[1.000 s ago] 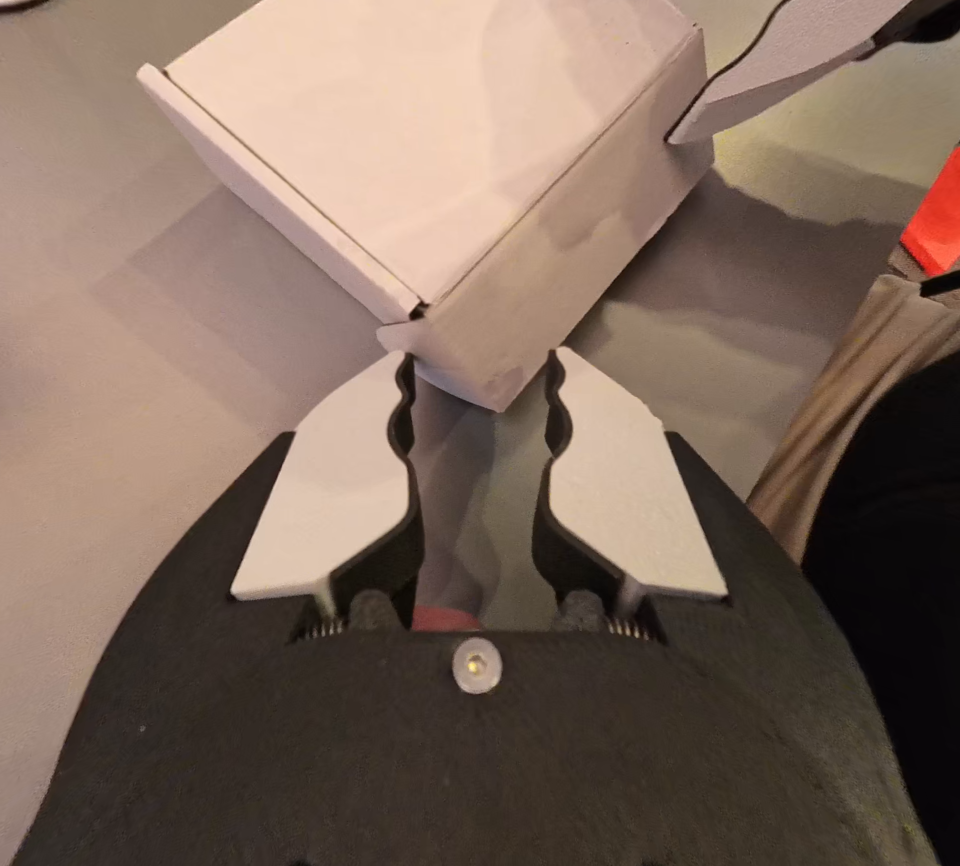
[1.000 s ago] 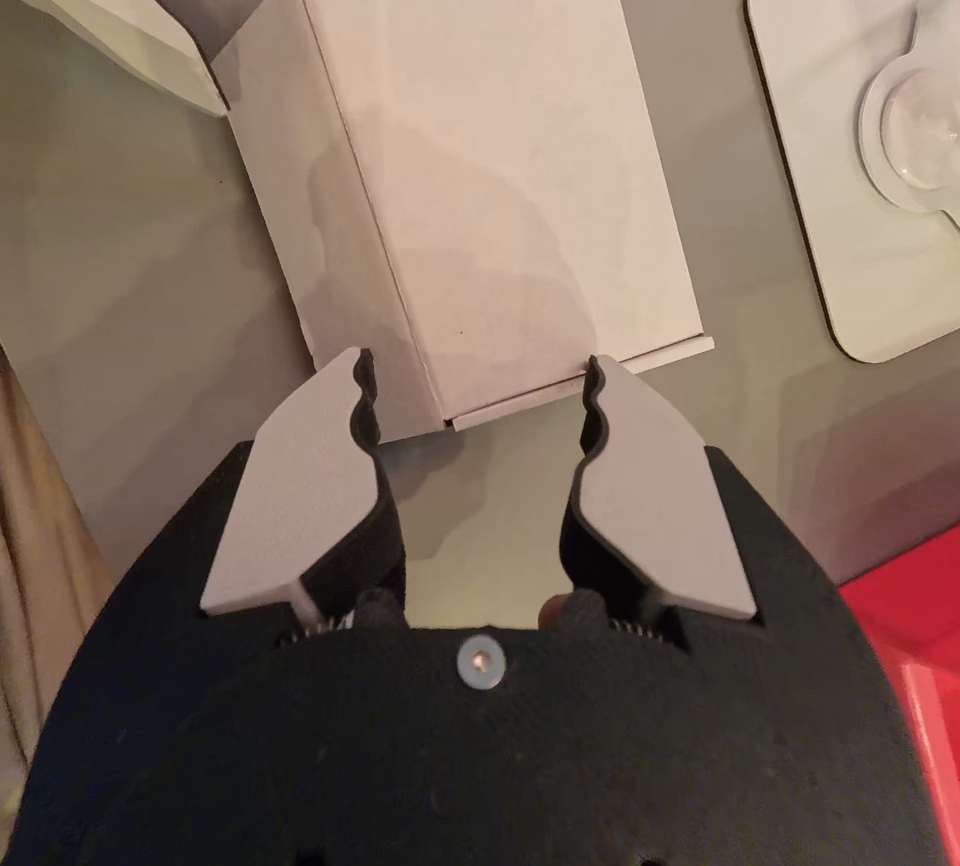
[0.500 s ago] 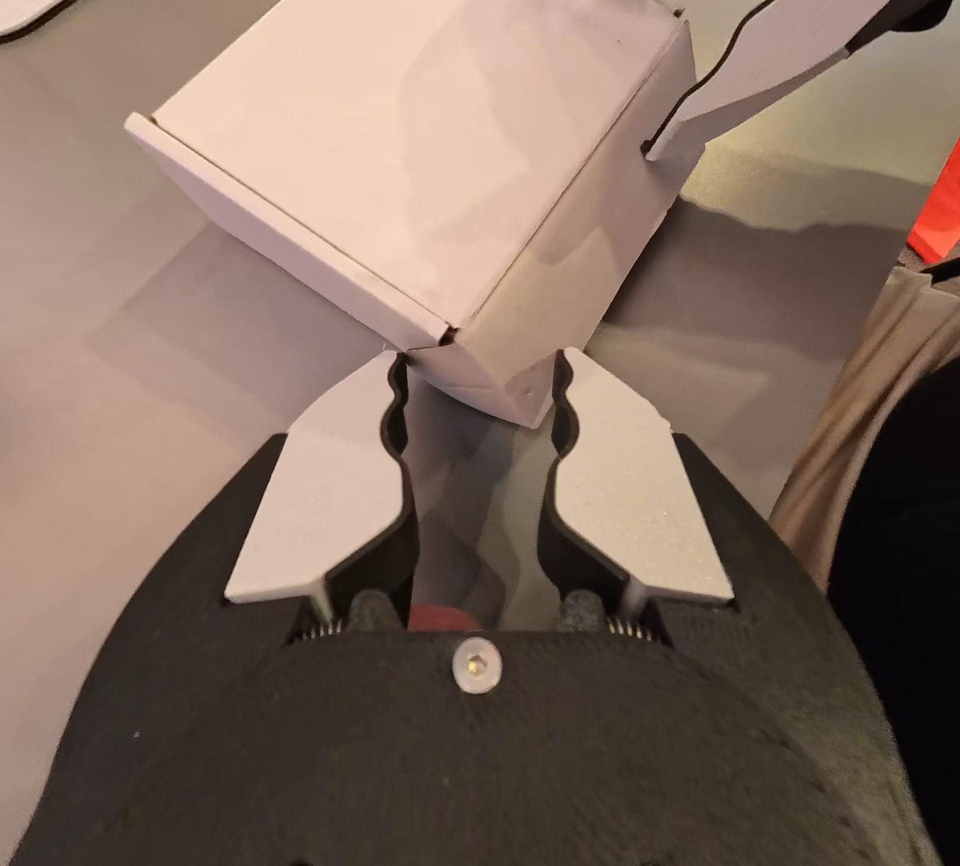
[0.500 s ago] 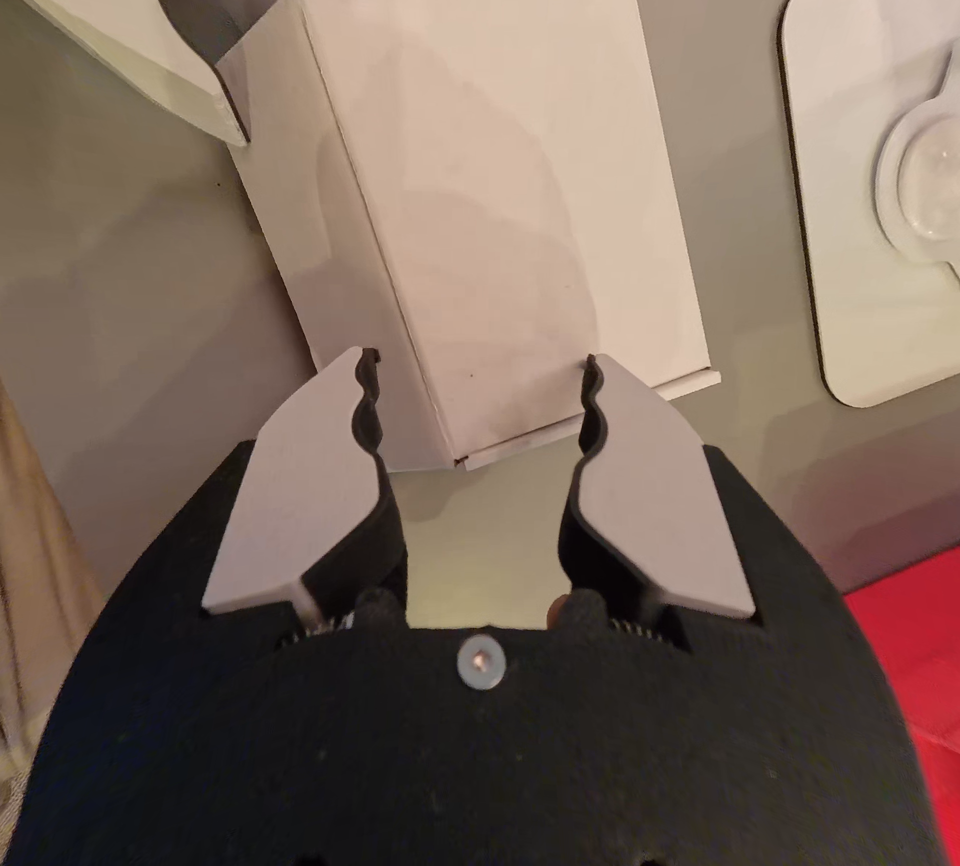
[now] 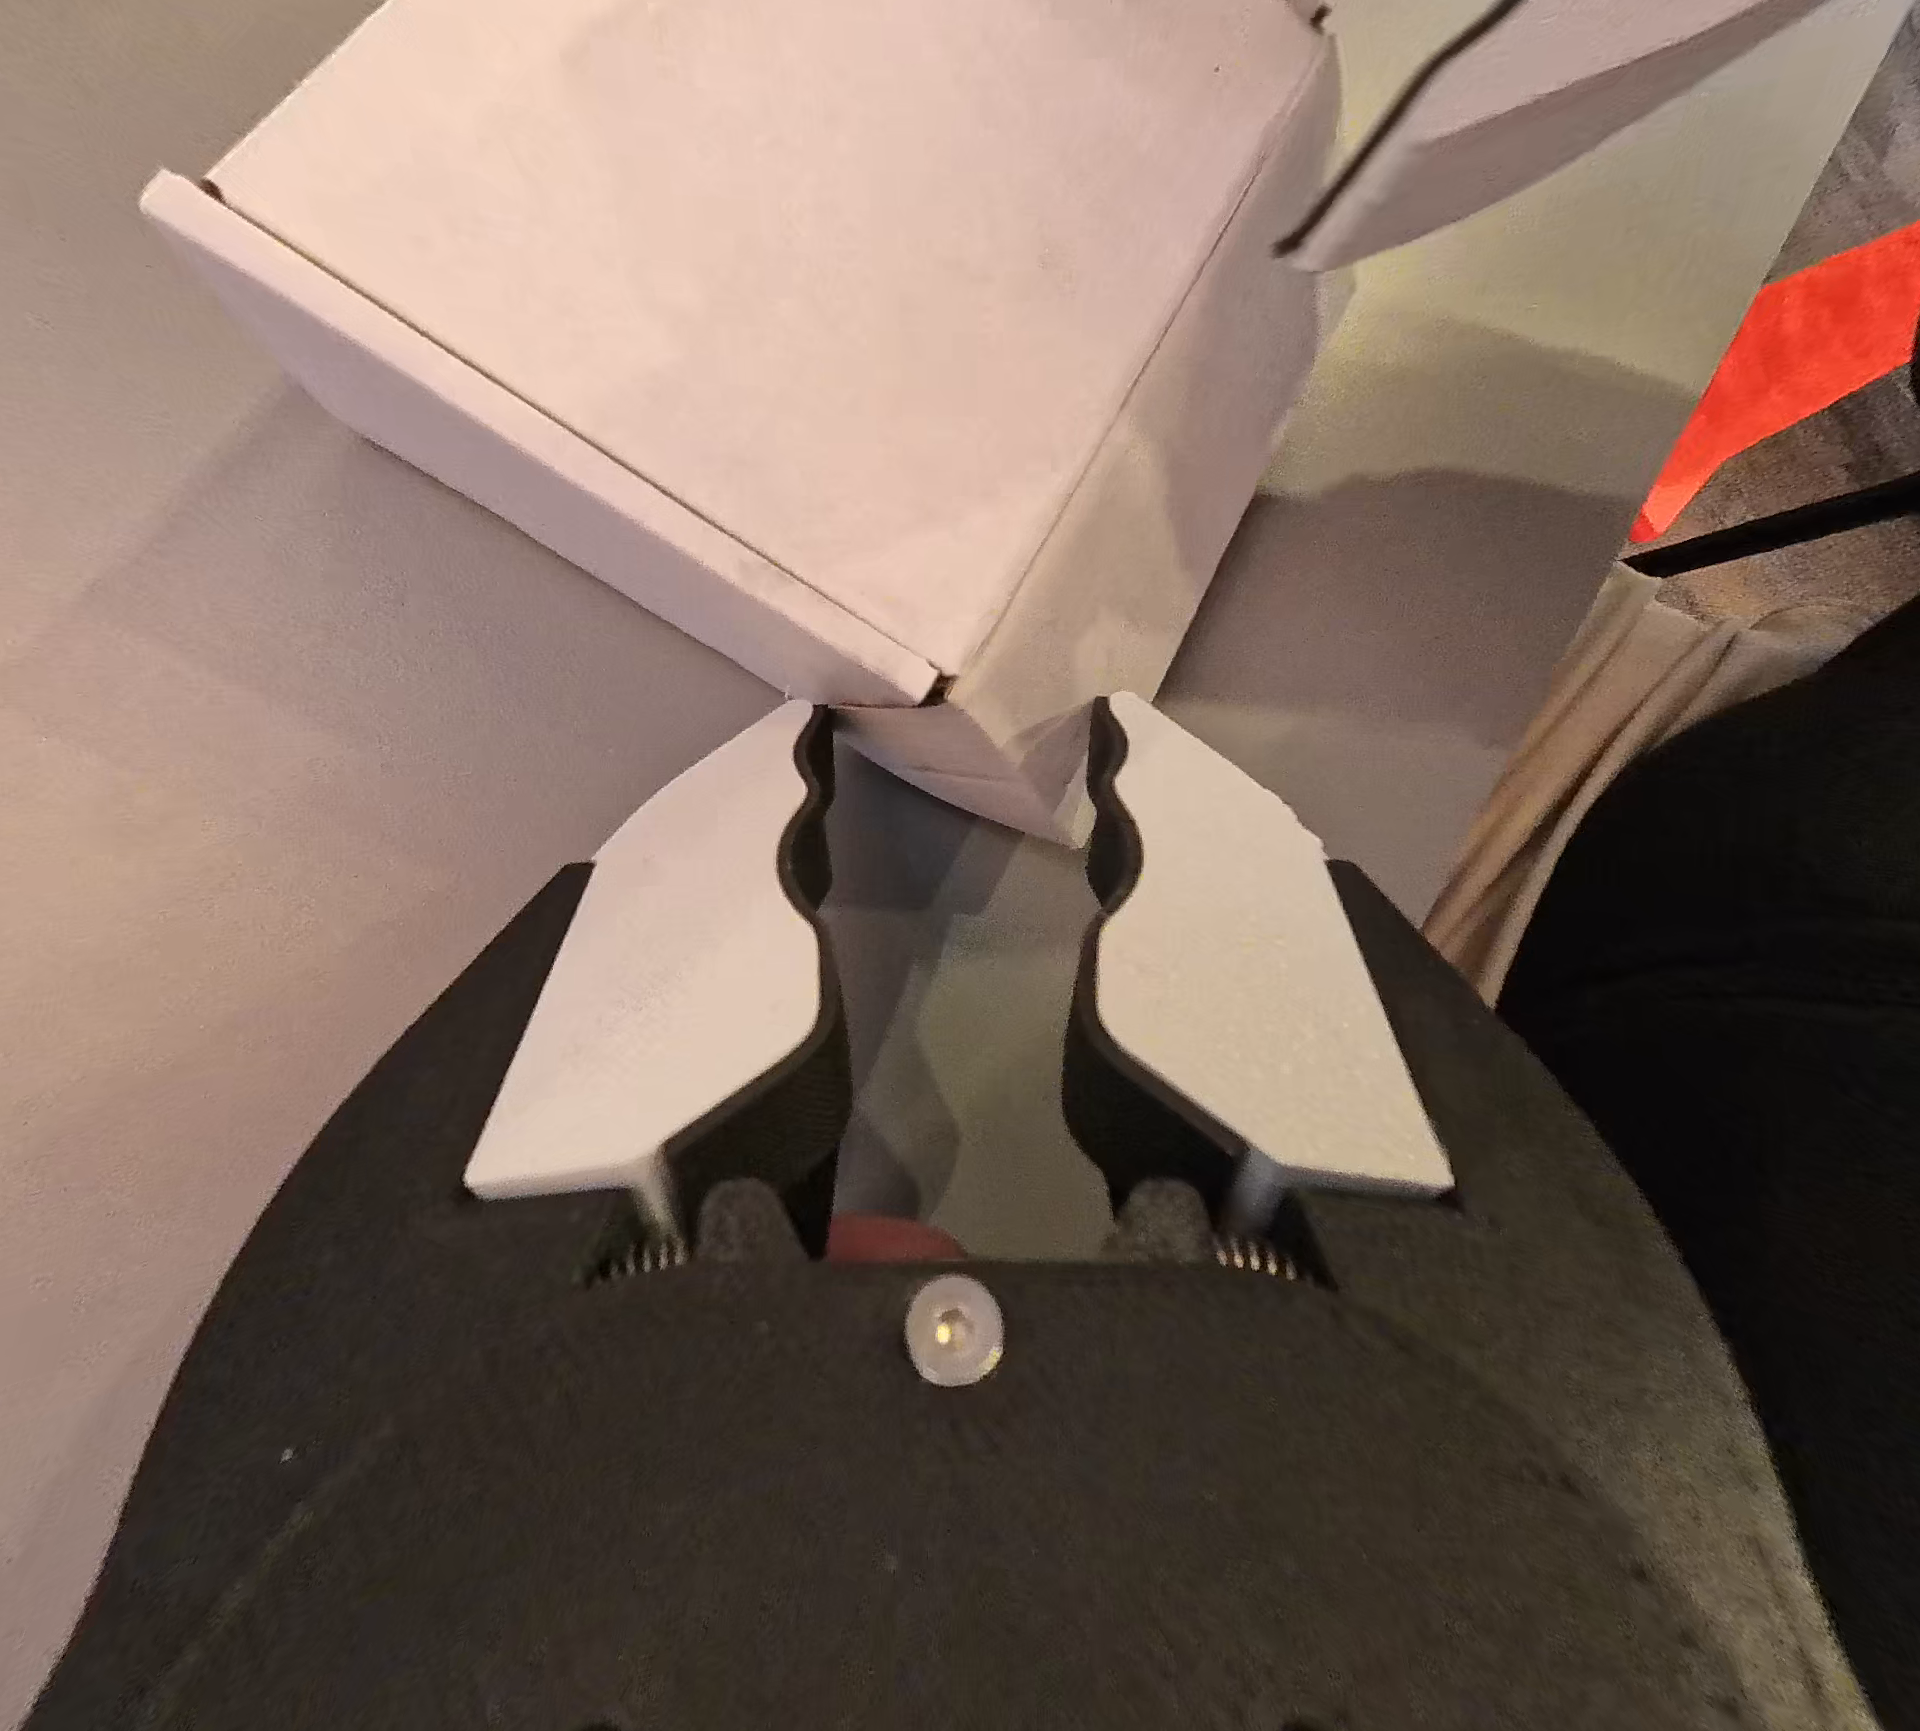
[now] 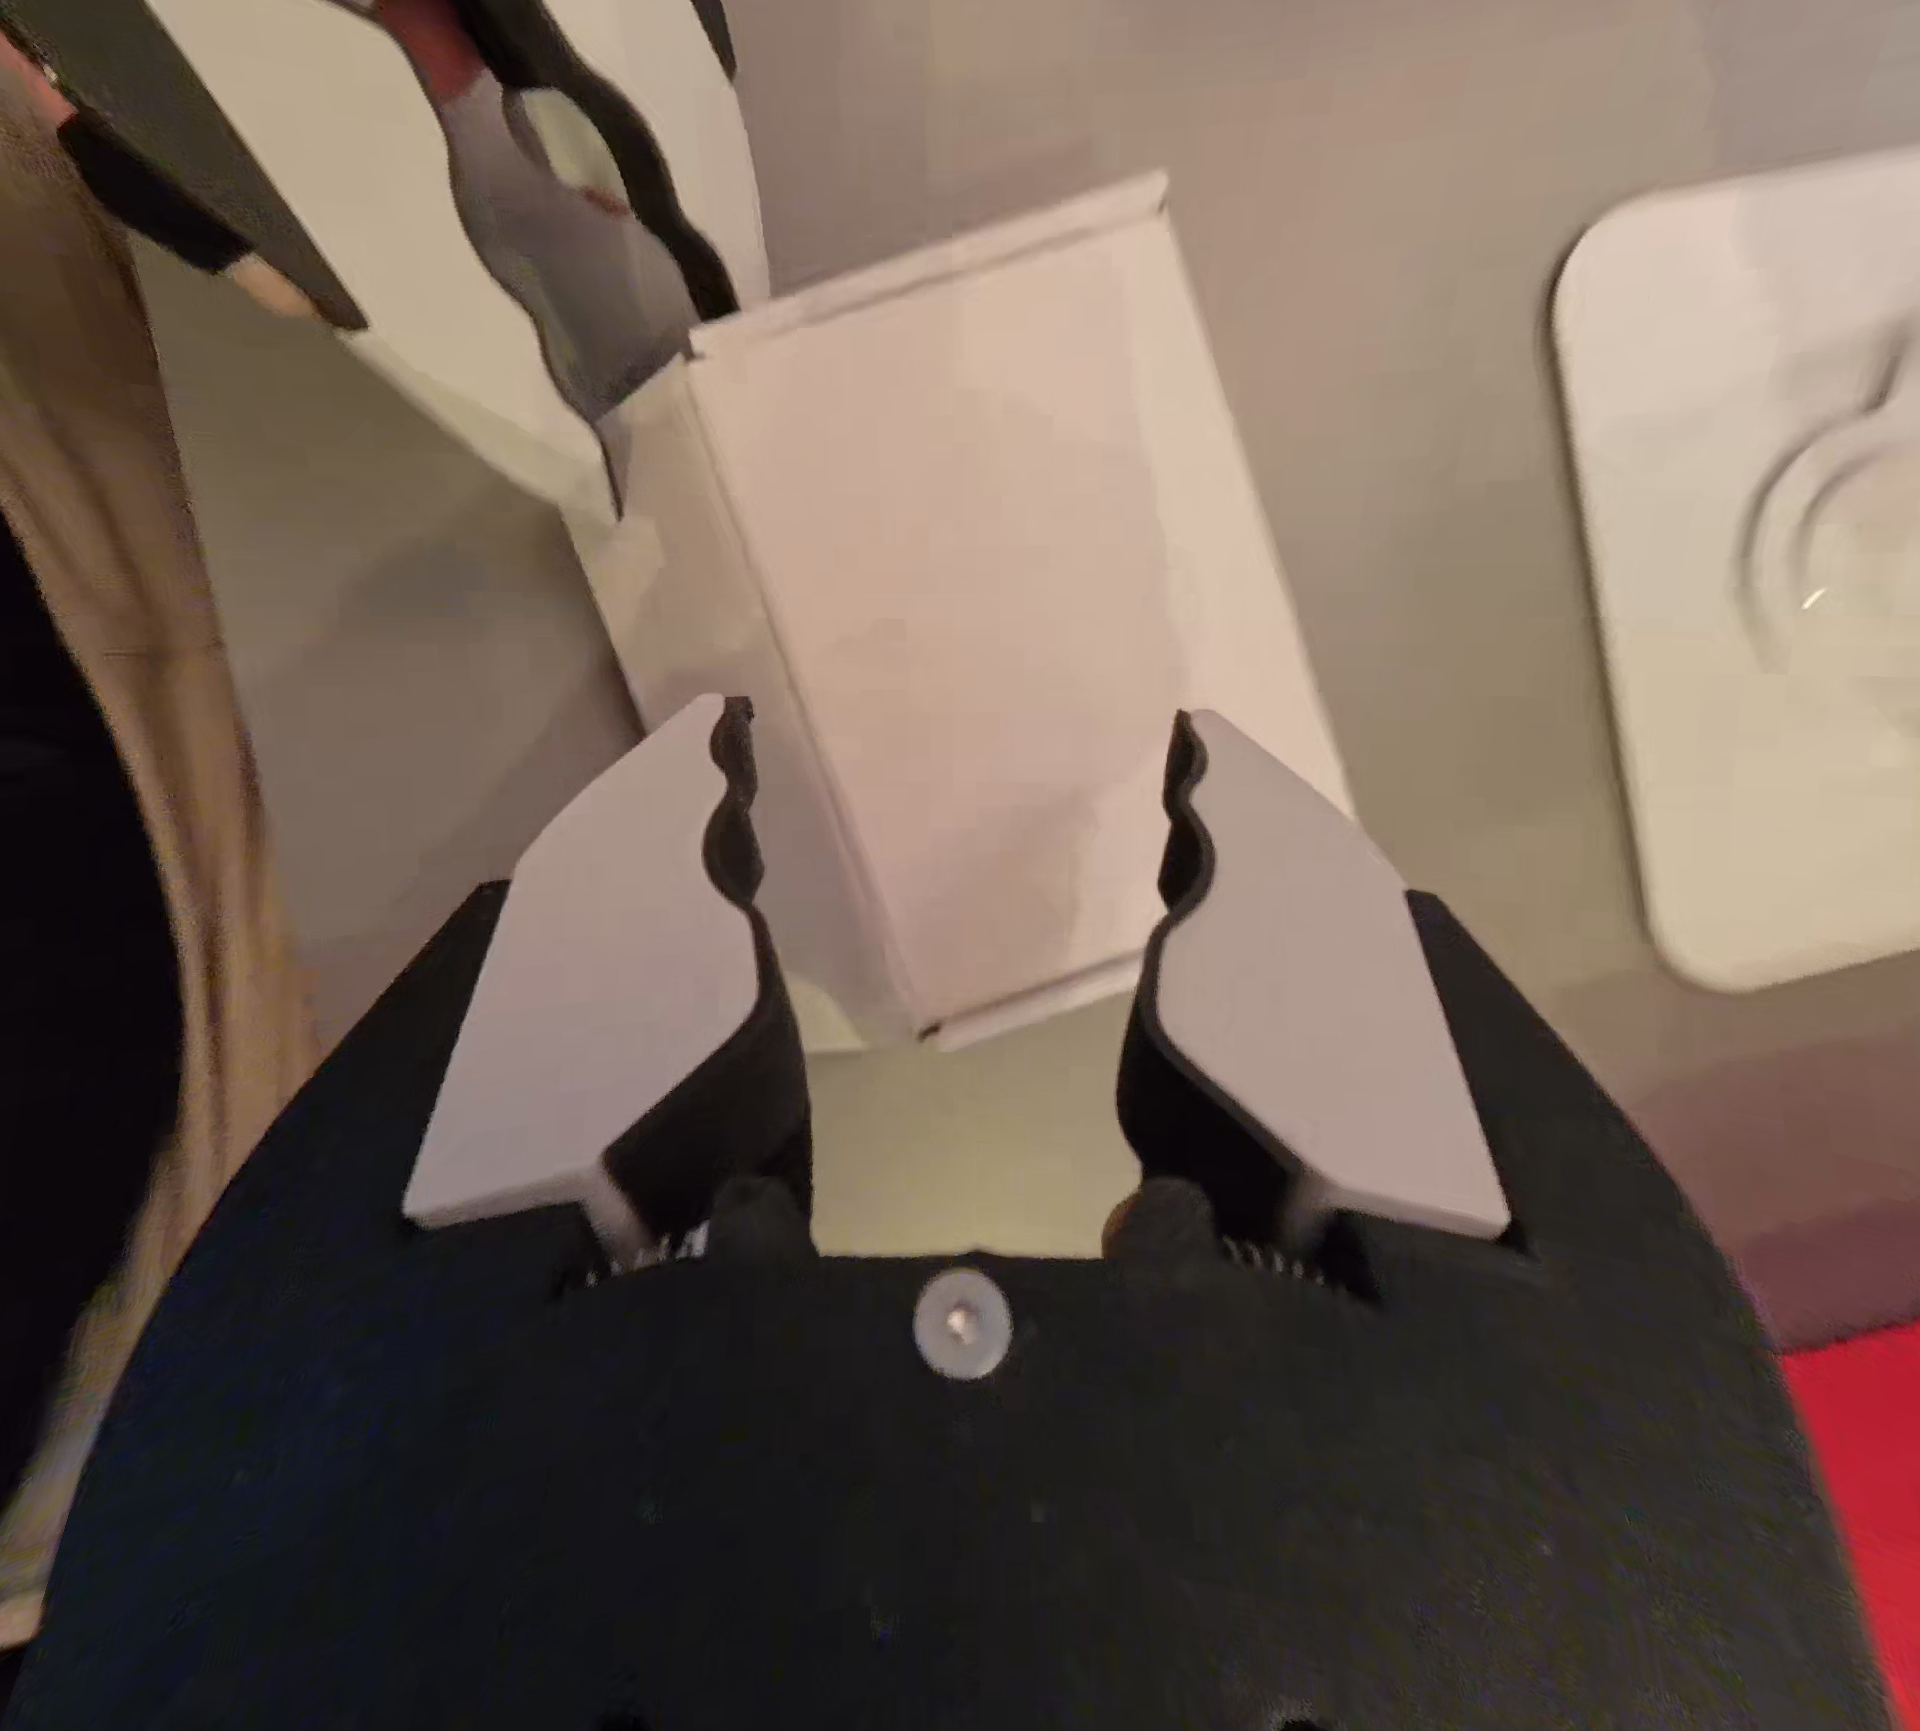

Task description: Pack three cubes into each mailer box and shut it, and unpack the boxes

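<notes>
Gripper, left (image 5: 956,746): jaws part open, holding nothing, straddling near corner of closed white mailer box (image 5: 748,227) on grey table (image 5: 208,798), likely bracing it. Right gripper (image 6: 961,725): jaws wide, empty, framing box end, probably ready to steady or open lid.

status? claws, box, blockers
Left claw open at corner of shut white cardboard mailer box. Right claw open over it. Nothing blocking.
</notes>
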Demonstrator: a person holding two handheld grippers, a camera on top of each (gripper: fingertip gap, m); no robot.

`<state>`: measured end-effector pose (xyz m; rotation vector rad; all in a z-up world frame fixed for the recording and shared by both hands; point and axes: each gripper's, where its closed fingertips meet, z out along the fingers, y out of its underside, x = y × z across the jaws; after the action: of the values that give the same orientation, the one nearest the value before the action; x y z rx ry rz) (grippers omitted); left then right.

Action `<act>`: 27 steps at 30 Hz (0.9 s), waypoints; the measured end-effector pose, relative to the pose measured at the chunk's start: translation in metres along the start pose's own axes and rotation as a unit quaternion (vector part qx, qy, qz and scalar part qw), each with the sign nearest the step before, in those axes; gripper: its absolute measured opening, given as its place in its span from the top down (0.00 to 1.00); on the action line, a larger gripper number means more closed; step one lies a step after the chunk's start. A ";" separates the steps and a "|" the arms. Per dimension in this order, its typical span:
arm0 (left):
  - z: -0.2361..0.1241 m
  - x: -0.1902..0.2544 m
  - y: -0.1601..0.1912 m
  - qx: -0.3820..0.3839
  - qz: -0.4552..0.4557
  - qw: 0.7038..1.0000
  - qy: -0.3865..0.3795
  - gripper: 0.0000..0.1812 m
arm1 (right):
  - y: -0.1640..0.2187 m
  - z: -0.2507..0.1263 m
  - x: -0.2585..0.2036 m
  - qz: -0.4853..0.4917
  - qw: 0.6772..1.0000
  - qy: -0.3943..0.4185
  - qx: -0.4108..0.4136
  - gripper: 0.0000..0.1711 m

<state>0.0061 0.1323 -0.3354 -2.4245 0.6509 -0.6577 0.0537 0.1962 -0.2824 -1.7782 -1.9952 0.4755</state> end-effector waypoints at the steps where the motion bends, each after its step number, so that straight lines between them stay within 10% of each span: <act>1: 0.000 0.000 0.000 -0.001 0.001 1.000 0.001 0.74 | -0.009 0.005 0.003 -0.004 1.000 -0.003 0.012 0.56; 27: -0.001 0.019 -0.001 0.016 -0.123 0.986 0.114 0.73 | -0.041 0.059 0.002 -0.007 0.998 -0.048 0.026 0.52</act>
<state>0.0205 0.1221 -0.3284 -2.4433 0.4257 -1.0493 -0.0126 0.1949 -0.3115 -1.7392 -2.0384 0.6151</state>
